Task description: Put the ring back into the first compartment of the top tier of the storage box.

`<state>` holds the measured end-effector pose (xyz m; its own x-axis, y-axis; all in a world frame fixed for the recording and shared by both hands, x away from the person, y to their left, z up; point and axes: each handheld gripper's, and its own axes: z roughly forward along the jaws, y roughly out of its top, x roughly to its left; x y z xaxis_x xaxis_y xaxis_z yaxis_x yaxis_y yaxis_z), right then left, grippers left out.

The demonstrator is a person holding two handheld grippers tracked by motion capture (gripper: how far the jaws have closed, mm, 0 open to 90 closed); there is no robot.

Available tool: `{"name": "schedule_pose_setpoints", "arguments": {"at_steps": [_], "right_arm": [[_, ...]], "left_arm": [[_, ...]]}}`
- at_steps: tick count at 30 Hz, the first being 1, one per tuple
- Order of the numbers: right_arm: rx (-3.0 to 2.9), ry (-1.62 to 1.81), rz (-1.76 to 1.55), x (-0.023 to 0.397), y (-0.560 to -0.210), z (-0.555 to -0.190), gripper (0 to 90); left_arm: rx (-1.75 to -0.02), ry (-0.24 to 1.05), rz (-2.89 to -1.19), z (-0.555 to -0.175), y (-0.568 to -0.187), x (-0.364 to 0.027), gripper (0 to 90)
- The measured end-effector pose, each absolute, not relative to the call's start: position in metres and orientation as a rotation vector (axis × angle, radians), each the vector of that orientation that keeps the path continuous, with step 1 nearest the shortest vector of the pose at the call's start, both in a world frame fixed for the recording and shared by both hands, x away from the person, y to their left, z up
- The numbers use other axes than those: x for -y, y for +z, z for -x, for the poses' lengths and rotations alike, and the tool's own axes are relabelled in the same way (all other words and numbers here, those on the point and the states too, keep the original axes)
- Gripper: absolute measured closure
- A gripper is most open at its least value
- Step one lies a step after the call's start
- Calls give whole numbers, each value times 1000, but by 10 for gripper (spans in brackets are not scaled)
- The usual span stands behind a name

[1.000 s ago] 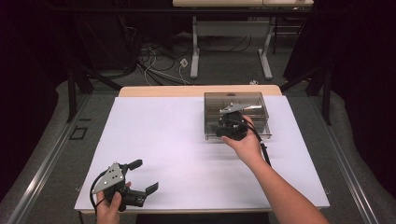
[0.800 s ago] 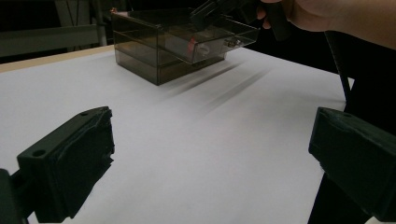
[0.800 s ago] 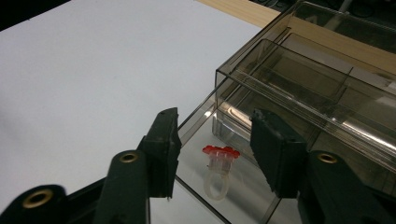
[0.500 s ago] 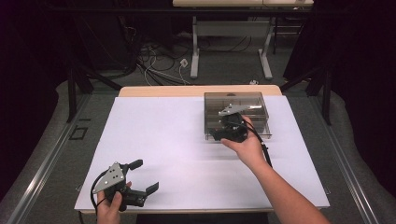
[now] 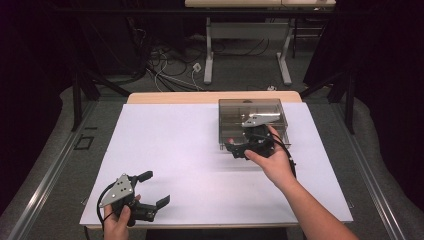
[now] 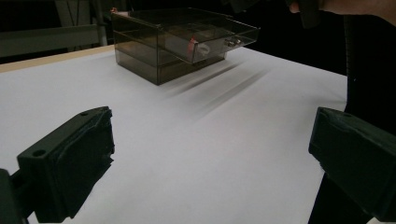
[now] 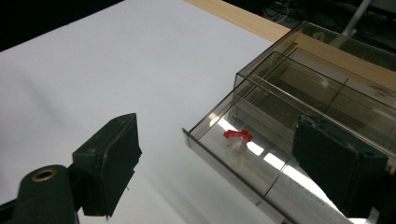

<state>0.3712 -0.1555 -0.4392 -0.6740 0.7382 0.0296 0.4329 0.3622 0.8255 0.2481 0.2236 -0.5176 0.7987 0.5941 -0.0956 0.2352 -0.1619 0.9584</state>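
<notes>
The right gripper [image 5: 239, 148] has drawn back from the box toward the person and lifted a little, and its jaws have just been opening; they stand wide now with nothing between them. Just ahead, the smoky plastic box [image 5: 252, 111] has its lower drawer [image 7: 243, 158] pulled out, a small red-topped piece [image 7: 237, 136] lying inside. The drop looks done; shutting the drawer seems left. The left gripper [image 5: 150, 189] waits open and empty at the near edge of the table [image 5: 165, 145].

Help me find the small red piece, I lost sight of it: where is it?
The red piece lies in the pulled-out drawer of the smoky box, at the table's far right in the high view, just beyond the right gripper, whose open jaws hold nothing.
</notes>
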Motion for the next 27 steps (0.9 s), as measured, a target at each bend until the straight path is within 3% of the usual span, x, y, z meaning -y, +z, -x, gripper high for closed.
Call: {"name": "schedule_pose_setpoints", "arguments": {"at_steps": [4, 27], "right_arm": [[-2274, 1266, -1015, 160, -436, -358, 0], [-2175, 1382, -897, 207, -450, -286, 0]], "left_arm": [[-647, 358, -1739, -248, -517, -223, 2], [-651, 355, -1740, -249, -518, -222, 2]]}}
